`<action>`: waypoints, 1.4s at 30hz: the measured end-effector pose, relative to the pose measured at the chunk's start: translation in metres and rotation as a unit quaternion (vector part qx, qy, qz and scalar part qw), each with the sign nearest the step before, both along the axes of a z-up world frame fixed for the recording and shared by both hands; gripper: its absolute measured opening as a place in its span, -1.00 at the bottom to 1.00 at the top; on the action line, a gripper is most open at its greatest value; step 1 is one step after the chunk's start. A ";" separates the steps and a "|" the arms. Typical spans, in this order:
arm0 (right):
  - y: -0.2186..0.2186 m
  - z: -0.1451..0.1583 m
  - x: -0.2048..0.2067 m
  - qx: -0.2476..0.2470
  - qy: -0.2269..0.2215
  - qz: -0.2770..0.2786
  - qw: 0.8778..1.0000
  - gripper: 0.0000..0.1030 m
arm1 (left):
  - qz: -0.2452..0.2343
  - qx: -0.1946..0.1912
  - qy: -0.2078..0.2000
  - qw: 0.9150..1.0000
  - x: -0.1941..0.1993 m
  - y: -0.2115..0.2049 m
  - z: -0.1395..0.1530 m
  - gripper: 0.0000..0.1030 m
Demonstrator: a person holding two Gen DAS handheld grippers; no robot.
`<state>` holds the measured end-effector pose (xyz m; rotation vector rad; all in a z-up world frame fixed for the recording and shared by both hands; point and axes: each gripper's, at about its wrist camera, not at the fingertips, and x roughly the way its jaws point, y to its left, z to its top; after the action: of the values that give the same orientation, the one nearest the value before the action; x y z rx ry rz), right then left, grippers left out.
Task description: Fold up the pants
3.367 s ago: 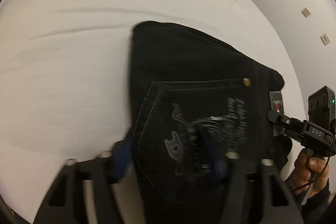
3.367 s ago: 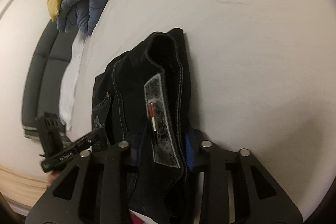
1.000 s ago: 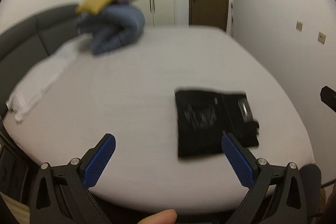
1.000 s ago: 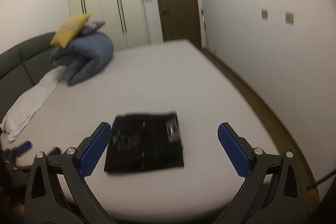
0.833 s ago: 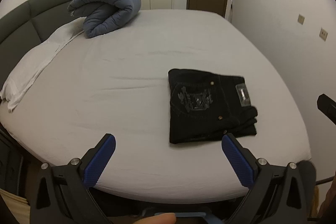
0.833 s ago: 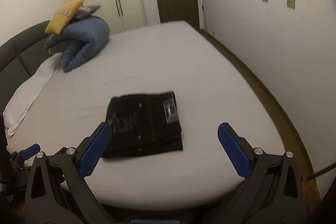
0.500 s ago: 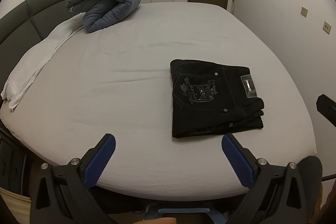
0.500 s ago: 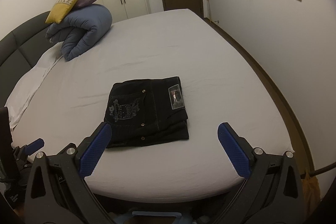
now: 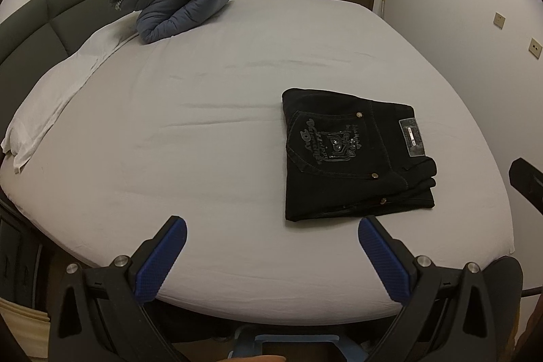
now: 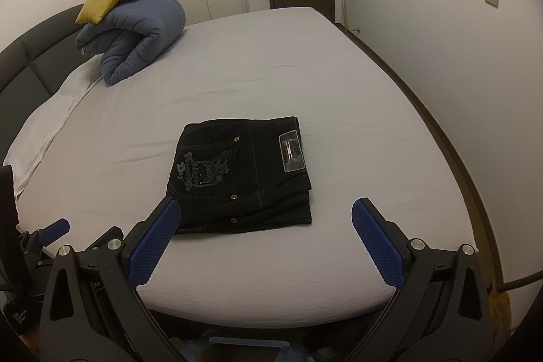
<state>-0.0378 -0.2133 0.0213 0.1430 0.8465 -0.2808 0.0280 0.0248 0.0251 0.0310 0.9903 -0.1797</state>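
Since 3.4 s ago both tools had let go of the pants (image 9: 353, 158) and pulled well back from the bed (image 9: 203, 131). Then, each gripper was down on the dark denim; at this moment neither touched it

Left gripper (image 9: 271, 246): blue pads spread wide, nothing between them, held off the near edge of the mattress. Right gripper (image 10: 261, 226): likewise spread wide and empty

Pants lay as a compact, roughly square stack on the sheet, back pocket print and waistband patch facing up, at about 2 o'clock in the left wrist view and 12 o'clock, just beyond the fingers, in the right wrist view. Layer edges at the near right corner looked slightly stepped

Rolled blue duvet (image 10: 135, 36) with cushions sat far off at 11 o'clock

Judgement: fold complete, or nearly; the retreat read as a final check
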 end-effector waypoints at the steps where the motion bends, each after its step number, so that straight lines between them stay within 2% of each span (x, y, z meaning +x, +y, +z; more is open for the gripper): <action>1: 0.001 -0.001 0.001 0.000 0.001 0.001 1.000 1.00 | 0.000 0.000 0.001 1.000 0.000 0.001 0.000 1.00; 42: 0.013 -0.009 -0.002 0.007 0.004 -0.004 1.000 1.00 | 0.004 0.002 0.002 1.000 -0.002 0.003 -0.004 1.00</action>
<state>-0.0393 -0.2003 0.0127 0.1580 0.8567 -0.2841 0.0259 0.0278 0.0216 0.0303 0.9943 -0.1697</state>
